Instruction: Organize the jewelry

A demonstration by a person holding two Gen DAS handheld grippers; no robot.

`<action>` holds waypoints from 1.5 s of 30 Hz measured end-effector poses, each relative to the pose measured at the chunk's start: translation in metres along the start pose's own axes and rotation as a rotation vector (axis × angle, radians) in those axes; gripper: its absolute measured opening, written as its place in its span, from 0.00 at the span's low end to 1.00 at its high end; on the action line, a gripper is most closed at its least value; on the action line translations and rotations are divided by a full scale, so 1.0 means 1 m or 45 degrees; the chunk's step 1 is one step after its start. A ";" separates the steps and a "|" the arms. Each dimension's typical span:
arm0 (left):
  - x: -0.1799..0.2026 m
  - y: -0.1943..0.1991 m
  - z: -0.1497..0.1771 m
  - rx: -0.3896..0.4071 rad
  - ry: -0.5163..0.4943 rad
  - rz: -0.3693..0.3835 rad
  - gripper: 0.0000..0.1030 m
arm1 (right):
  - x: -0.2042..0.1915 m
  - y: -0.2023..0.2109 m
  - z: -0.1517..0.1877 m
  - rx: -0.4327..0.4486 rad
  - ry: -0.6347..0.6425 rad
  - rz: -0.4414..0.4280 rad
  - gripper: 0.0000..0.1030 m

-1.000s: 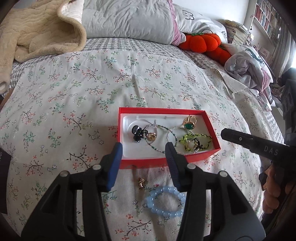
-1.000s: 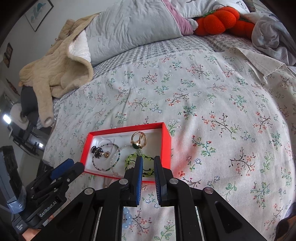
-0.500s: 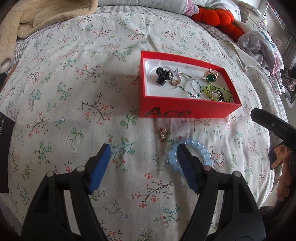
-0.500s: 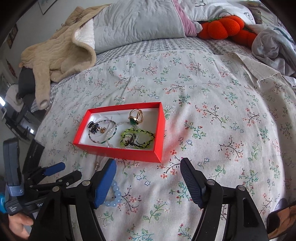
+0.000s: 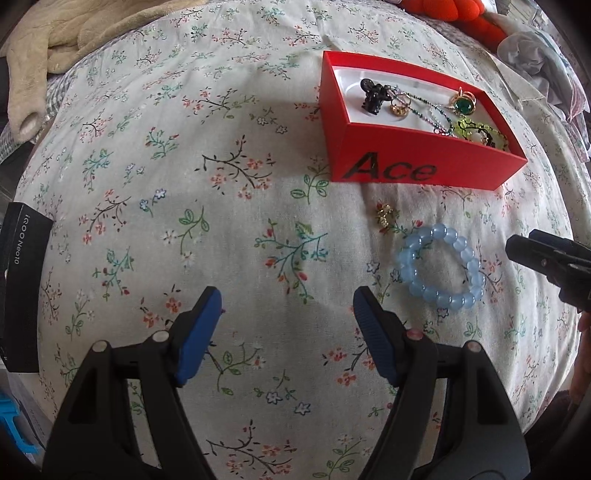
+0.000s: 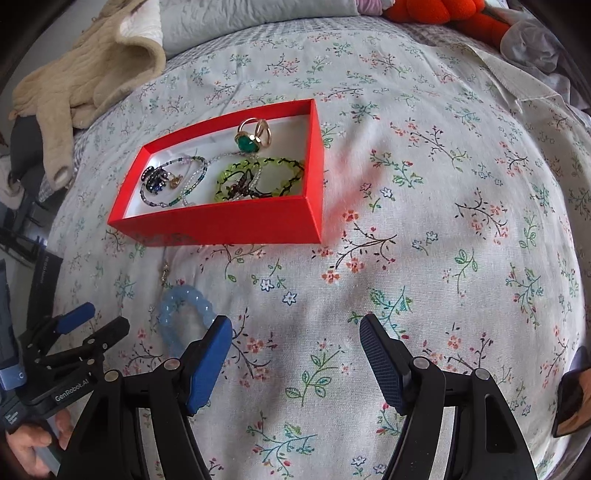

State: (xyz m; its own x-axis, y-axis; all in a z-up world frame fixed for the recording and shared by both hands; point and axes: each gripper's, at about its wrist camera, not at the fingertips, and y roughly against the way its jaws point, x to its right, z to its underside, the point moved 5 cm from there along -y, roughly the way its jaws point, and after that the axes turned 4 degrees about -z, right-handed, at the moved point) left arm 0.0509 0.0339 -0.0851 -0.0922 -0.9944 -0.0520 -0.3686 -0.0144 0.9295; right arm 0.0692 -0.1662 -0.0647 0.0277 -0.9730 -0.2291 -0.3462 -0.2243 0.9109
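A red box point(image 5: 421, 171) marked "Ace" sits on the floral bedspread; it also shows in the right wrist view point(image 6: 221, 223). It holds a black clip point(image 5: 373, 96), a green-stone ring point(image 5: 463, 105), beaded strands and a yellow-green bracelet point(image 6: 258, 177). A pale blue bead bracelet point(image 5: 439, 271) and a small gold charm point(image 5: 384, 216) lie on the bed in front of the box. My left gripper point(image 5: 287, 317) is open and empty, left of the bracelet. My right gripper point(image 6: 295, 343) is open and empty; the blue bracelet point(image 6: 184, 314) lies by its left finger.
A beige fleece garment point(image 6: 85, 85) lies at the far left of the bed. An orange pumpkin plush point(image 6: 443, 11) and grey clothes point(image 6: 535, 48) sit at the far right. A black phone box point(image 5: 22, 288) lies at the bed's left edge.
Both grippers have pulled back from the red box and dropped lower toward the bed. The right gripper went from shut to open. The left opened wider.
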 end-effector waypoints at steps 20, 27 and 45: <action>-0.008 -0.004 -0.004 0.011 -0.021 0.007 0.72 | -0.034 -0.026 -0.003 -0.051 0.184 -0.030 0.11; 0.010 0.004 -0.011 0.074 -0.093 0.076 0.72 | 0.001 -0.014 0.000 -0.035 0.116 -0.003 0.11; 0.058 -0.012 -0.031 0.180 -0.225 0.187 0.29 | 0.016 -0.010 0.007 -0.050 0.147 -0.012 0.11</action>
State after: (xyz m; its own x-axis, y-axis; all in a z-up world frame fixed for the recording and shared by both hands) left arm 0.0785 -0.0270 -0.0875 -0.3097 -0.9508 0.0054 -0.4633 0.1559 0.8724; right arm 0.0671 -0.1788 -0.0800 0.1390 -0.9702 -0.1986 -0.3088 -0.2330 0.9221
